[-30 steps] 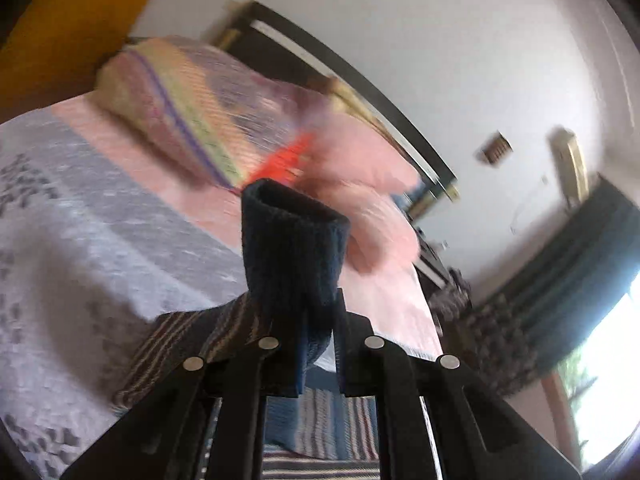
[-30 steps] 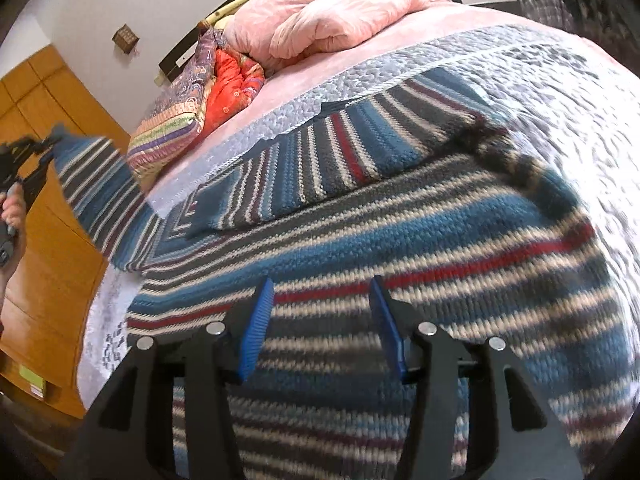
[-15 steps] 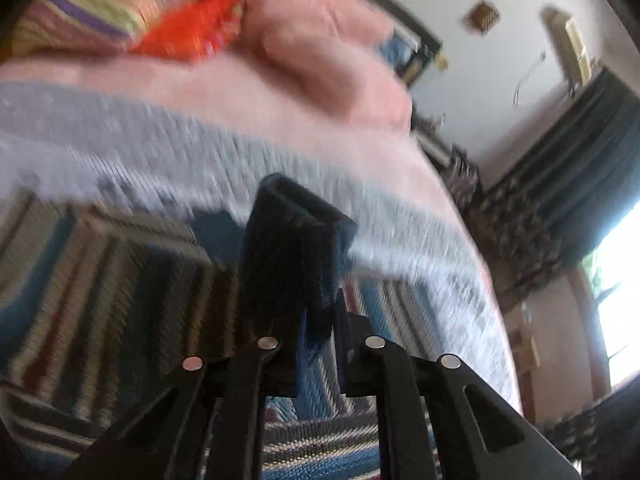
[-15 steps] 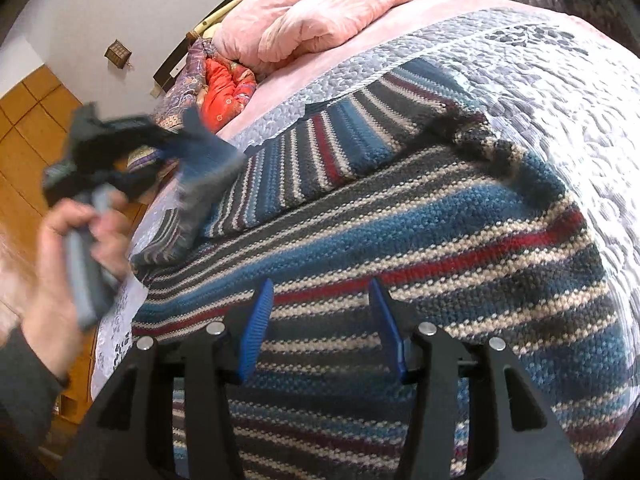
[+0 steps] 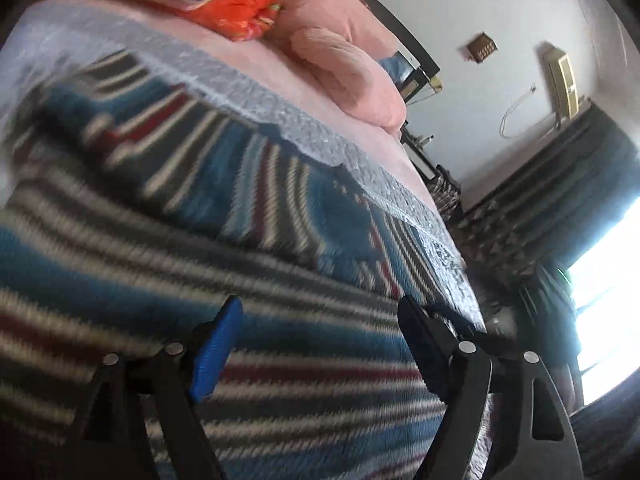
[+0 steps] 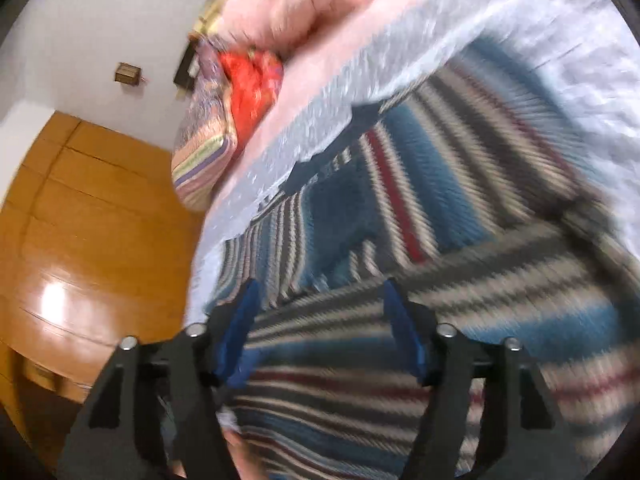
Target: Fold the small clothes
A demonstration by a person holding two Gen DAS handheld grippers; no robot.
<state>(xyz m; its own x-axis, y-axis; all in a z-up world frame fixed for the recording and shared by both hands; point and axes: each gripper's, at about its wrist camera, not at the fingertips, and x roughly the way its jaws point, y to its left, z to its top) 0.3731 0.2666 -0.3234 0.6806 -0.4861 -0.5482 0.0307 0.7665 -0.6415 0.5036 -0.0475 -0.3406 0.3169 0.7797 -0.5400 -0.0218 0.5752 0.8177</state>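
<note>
Striped sweater (image 5: pixel 168 248) beneath both wide-apart grippers

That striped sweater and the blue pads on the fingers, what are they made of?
The striped sweater looks like thick knitted yarn, wool or acrylic, with a soft matte face: its stripes show ribbed stitch rows, though blurred. The blue pads look like ridged rubber or plastic, matte; the material stays unclear.

Bedroom with bed, wardrobe and curtained window

A white wall (image 5: pixel 500 20) is seen behind pink pillows (image 5: pixel 344 64); a wooden wardrobe (image 6: pixel 88 220) is lit glossy, dark curtains (image 5: pixel 560 184) are drawn beside a bright window (image 5: pixel 608 280)
</note>
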